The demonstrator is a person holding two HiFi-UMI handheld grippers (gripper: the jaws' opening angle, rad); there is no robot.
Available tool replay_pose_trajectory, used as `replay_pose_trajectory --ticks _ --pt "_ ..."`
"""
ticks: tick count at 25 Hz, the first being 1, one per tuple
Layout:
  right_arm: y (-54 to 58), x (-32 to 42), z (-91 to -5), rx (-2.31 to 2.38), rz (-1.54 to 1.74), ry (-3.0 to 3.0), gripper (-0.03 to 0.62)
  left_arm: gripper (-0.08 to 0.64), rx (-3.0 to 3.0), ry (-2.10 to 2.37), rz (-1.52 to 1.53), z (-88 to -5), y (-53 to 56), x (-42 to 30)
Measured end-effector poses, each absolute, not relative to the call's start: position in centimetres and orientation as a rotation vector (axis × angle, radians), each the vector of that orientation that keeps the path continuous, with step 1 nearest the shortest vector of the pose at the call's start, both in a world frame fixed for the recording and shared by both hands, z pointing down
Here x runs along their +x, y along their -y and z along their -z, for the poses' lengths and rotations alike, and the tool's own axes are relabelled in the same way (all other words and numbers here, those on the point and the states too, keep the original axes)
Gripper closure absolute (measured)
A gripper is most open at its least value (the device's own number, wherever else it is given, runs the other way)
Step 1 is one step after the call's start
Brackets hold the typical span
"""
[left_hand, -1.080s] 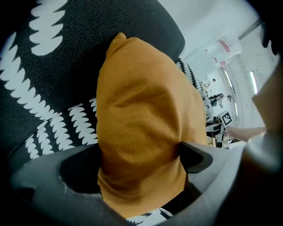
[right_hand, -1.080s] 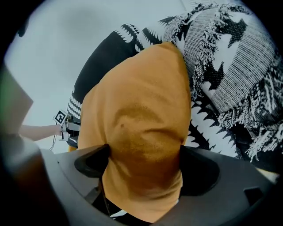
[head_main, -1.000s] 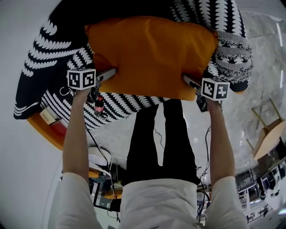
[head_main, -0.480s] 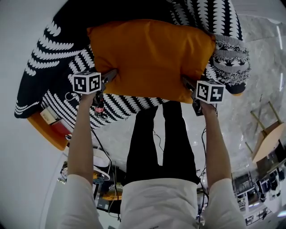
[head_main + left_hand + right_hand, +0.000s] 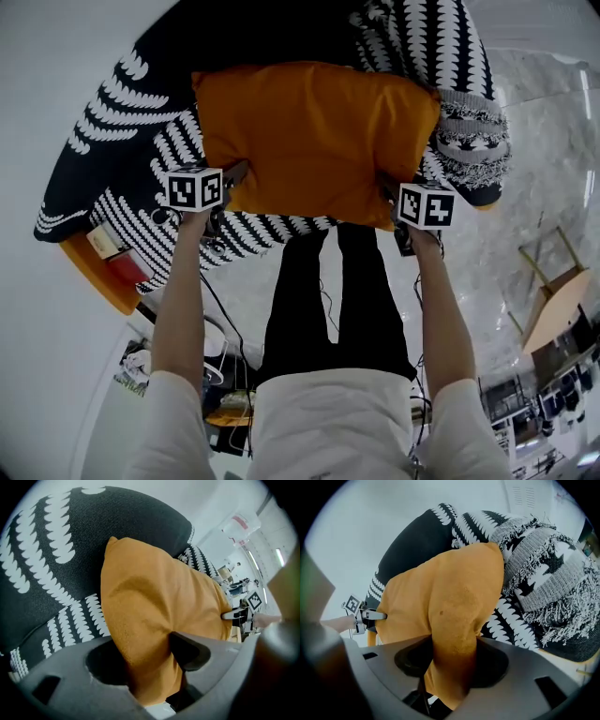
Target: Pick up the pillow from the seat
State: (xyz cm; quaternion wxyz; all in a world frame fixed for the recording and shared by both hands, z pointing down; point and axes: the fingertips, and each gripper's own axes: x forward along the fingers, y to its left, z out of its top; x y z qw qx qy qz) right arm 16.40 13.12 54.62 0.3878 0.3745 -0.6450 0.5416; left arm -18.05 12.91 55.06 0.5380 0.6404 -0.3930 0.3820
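Observation:
An orange pillow [image 5: 314, 141] lies across the black seat with white leaf print [image 5: 112, 178]. My left gripper [image 5: 234, 175] has just been closing its jaws and is shut on the pillow's near left corner. My right gripper [image 5: 389, 197] has also been closing and pinches the near right corner. In the left gripper view the orange pillow [image 5: 154, 625] bunches between the jaws. In the right gripper view a fold of the pillow [image 5: 454, 634] is squeezed between the jaws, and the left gripper [image 5: 370, 615] shows at the pillow's far corner. The pillow's near edge is raised a little off the seat.
A grey fringed blanket with black pattern [image 5: 473, 141] lies on the seat at the pillow's right. A cola bottle [image 5: 208, 230] and cables sit below the seat's front. An orange base [image 5: 94, 277] edges the seat at left. A wooden chair [image 5: 553, 300] stands at right on marble floor.
Both grippers have closed onto the pillow's near corners and risen slightly. The pillow's front edge has lifted with them and its corners are bunched.

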Motion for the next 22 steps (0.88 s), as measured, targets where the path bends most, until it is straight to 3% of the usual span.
replay_pose_trajectory --ticks 22 --pt "-14.4 17.2 -43.1 0.822 -1.320 1.701 0.380 0.291 1.427 1.089 -0.807 -41.2 -19.7 -16.9"
